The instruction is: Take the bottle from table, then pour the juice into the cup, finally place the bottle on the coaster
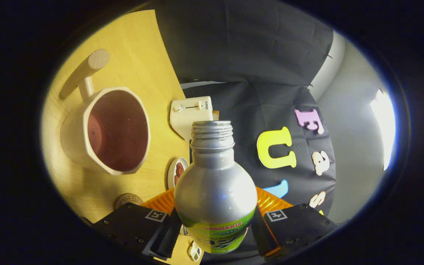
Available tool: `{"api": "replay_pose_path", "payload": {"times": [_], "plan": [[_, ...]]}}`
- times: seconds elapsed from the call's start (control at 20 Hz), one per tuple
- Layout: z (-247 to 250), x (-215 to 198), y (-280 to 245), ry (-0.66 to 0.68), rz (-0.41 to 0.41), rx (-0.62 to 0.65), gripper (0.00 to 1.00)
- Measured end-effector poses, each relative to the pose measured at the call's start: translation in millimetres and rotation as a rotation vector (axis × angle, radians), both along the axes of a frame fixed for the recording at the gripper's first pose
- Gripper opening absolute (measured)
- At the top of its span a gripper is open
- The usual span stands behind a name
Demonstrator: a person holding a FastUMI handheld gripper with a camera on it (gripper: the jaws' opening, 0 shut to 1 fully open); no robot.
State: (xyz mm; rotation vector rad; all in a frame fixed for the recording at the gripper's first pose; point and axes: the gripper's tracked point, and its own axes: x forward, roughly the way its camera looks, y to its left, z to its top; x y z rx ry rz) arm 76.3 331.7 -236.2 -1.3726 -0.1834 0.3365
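We see our claw [215, 232] clamped on the bottle [215, 191], one finger pressing each side of its labelled lower body, so the bottle sits gripped between the fingers and points forward along them. It is a silver metal bottle with a green and yellow label, its threaded neck bare and uncapped. The whole scene is tilted around us, with the wooden bench [138, 62] rising on one side of the bottle. Beyond the fingers, well apart from the bottle's mouth, we find the cup [109, 129], a pale faceted mug with a dark reddish inside and a stick-like handle. Between cup and bottle neck stands a small white toaster [191, 114]. Nearer the fingers lie a small plate [177, 172] with something brown on it and a round coaster [128, 200], partly hidden by one finger
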Motion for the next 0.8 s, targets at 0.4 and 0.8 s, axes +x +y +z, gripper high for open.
{"api": "replay_pose_path", "payload": {"times": [0.4, 0.8], "plan": [[3.7, 0.6, -13.9, 0.138, -0.062, 0.284, 0.82], [12.5, 4.1, -19.5, 0.289, -0.066, 0.62, 0.82]]}}
